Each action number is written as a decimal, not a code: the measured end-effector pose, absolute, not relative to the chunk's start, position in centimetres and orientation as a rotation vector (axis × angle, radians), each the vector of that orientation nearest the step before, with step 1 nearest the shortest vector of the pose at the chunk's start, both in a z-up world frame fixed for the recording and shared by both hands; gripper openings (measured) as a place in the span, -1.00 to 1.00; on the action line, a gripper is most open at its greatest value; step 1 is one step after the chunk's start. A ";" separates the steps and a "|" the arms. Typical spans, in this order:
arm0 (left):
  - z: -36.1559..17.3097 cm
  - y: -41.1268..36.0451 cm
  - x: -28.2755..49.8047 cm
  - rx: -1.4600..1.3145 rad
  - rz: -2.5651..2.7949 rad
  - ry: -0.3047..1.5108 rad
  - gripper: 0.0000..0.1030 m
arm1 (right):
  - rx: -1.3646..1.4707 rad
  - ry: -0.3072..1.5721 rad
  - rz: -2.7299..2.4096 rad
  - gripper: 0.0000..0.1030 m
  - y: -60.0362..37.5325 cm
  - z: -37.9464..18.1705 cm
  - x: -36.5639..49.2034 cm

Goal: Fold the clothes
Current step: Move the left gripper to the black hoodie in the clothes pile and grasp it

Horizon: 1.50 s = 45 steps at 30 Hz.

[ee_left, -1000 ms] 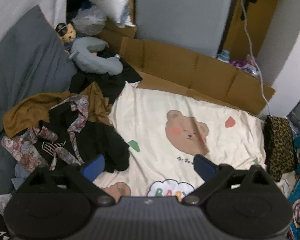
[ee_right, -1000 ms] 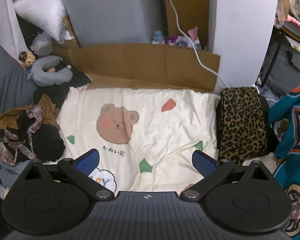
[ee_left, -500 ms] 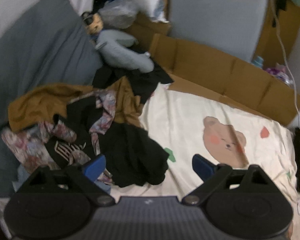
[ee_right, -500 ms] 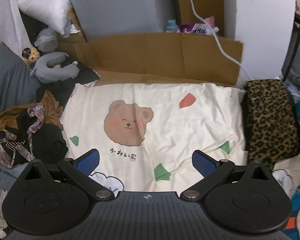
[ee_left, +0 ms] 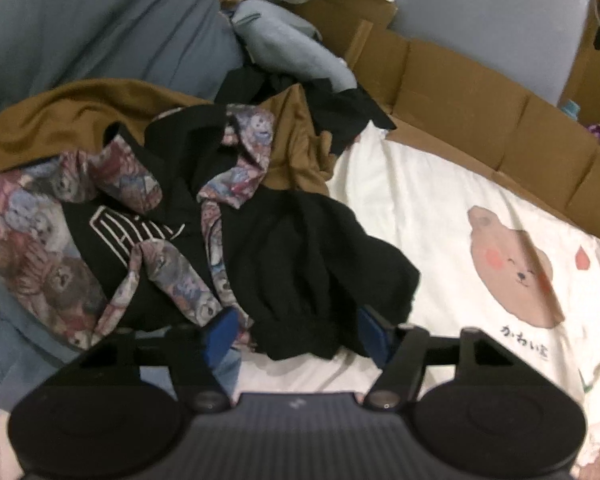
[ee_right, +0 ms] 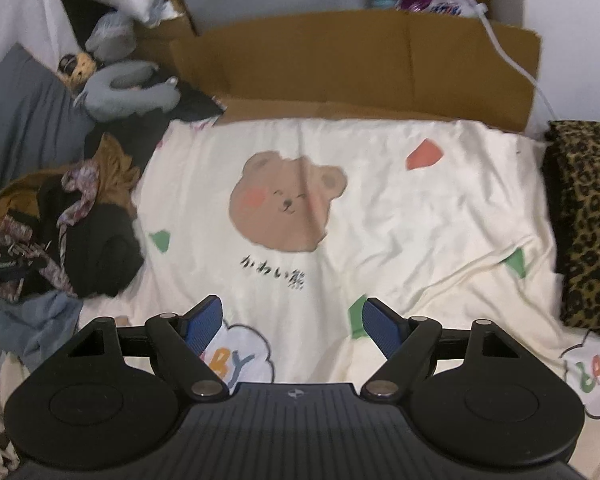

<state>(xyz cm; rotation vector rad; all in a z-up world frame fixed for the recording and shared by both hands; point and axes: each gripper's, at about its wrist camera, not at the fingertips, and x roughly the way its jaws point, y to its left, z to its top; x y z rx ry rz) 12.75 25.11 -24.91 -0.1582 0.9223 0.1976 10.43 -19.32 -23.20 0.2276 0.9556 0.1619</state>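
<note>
A heap of clothes lies at the left of the bed: a black garment (ee_left: 300,248) on top, a bear-patterned one (ee_left: 32,216) tangled through it, and a brown one (ee_left: 80,120) behind. My left gripper (ee_left: 296,336) is low over the heap's near edge. Its jaws are closing, a lobe of the black garment bulges between them, and the blue pads (ee_left: 220,334) stand clear of the cloth. My right gripper (ee_right: 292,326) hovers over the cream bear-print sheet (ee_right: 380,220), jaws closing with nothing between them. The heap (ee_right: 100,248) lies to its left.
Cardboard (ee_right: 340,64) lines the far edge of the bed. A grey plush toy (ee_right: 128,92) and a grey pillow (ee_left: 80,28) sit at the back left. A folded leopard-print cloth (ee_right: 584,220) lies at the right edge.
Both grippers have sunk toward the bed. The left one swung left from the sheet onto the clothes heap. Both pairs of jaws have narrowed.
</note>
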 end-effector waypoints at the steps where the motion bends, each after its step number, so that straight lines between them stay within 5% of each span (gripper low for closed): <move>1: -25.5 25.4 13.0 -0.167 0.199 0.924 0.31 | 0.221 0.958 0.165 0.58 -19.1 -23.4 10.5; 22: -35.6 28.0 16.2 -0.314 0.230 1.018 0.31 | 0.236 1.025 0.297 0.54 -13.5 -30.4 16.0; 27: -35.6 27.5 16.3 -0.303 0.208 1.011 -0.06 | 0.218 1.039 0.329 0.54 -11.8 -31.6 17.0; 31: -34.8 27.4 15.8 -0.315 0.216 0.990 -0.54 | 0.228 1.049 0.335 0.54 -11.3 -32.0 16.9; 45: -27.1 23.9 15.5 -0.284 -0.023 0.871 -0.67 | 0.222 1.026 0.461 0.54 -5.6 -31.8 18.0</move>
